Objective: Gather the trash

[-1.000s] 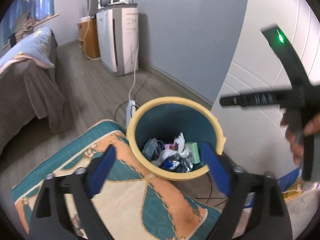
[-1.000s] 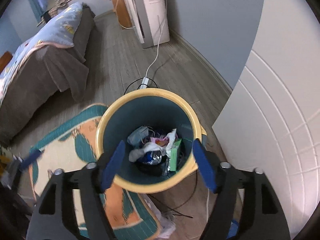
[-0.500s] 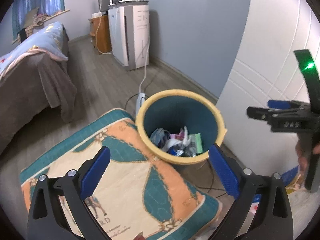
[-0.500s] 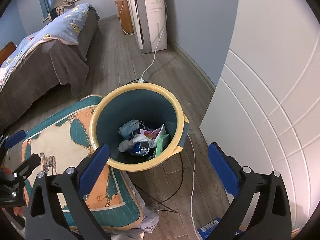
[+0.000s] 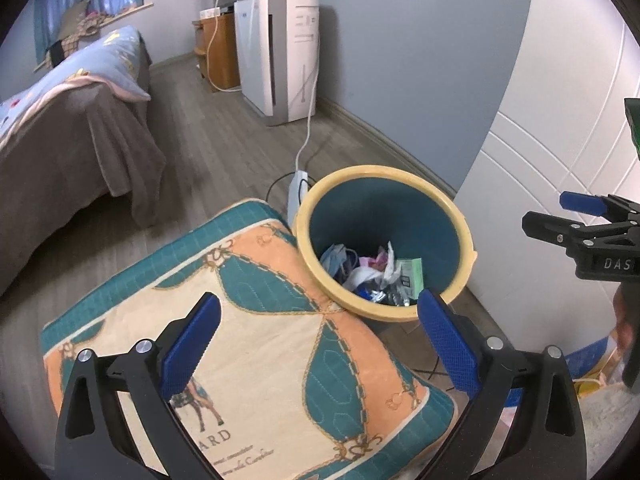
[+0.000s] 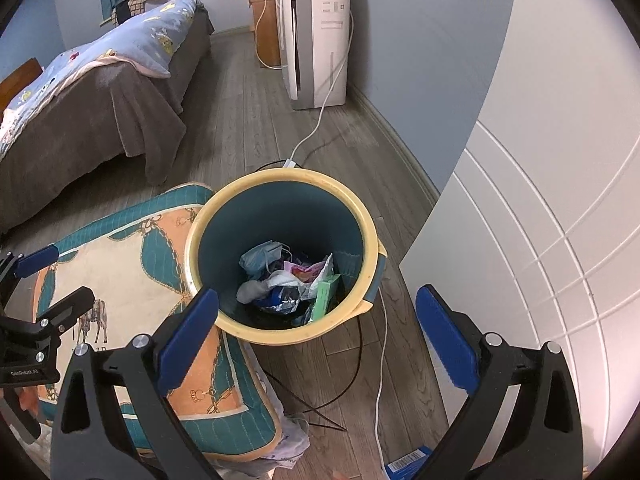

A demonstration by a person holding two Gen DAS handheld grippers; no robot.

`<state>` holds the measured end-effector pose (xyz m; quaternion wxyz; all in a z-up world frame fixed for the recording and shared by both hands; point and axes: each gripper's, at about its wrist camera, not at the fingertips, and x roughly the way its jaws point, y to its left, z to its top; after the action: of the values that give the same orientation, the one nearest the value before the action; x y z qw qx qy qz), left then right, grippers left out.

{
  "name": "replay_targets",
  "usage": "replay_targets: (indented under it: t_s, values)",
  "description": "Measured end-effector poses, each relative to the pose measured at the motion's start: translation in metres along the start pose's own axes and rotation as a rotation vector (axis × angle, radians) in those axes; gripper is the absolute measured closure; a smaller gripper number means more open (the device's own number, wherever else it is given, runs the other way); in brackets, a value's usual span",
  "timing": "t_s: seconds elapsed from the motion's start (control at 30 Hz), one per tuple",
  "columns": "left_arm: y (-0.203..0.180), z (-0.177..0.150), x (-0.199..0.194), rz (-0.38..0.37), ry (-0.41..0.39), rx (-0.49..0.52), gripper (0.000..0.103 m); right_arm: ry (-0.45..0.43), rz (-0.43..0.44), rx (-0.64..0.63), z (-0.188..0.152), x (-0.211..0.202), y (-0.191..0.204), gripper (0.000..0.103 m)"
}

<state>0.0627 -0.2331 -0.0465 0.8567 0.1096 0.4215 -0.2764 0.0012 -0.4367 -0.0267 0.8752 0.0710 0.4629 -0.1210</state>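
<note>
Both grippers have drawn back from the trash bin [image 6: 282, 256] since a second ago, so it sits smaller and farther out in each view, and the right gripper's blue pads, which then framed the bin's rim closely, are now spread much wider. The left gripper [image 5: 320, 344] has its jaws wide apart with nothing between them, hanging over the patterned cushion [image 5: 256, 344] with the bin just beyond its right pad. The right gripper [image 6: 320, 336] is likewise fully spread and empty; its left pad overlaps the near left rim of the bin in the picture, and its right pad is over the wooden floor [image 6: 256, 120].

The bin, yellow-rimmed and teal inside, stands on the floor touching the right edge of the cushion, near the white panelled door [image 6: 540, 208] on the right. Inside lies the collected trash [image 6: 284, 284]: a pale blue face mask, crumpled white paper, a pink wrapper, something foil-like and a green box leaning against the right wall. A white cable [image 6: 380, 360] runs along the floor past the bin. Far left is a bed [image 6: 92, 92] with a grey cover; far centre stands a white air purifier [image 6: 320, 40] against the blue wall
</note>
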Motion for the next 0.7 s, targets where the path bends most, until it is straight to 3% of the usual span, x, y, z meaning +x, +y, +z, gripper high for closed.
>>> replay_targets:
  t_s: [0.7]
  values:
    - [-0.0025,0.0,0.0011,-0.003,0.01,-0.002,0.005,0.003,0.0,-0.004,0.0001,0.0001,0.0006,0.006]
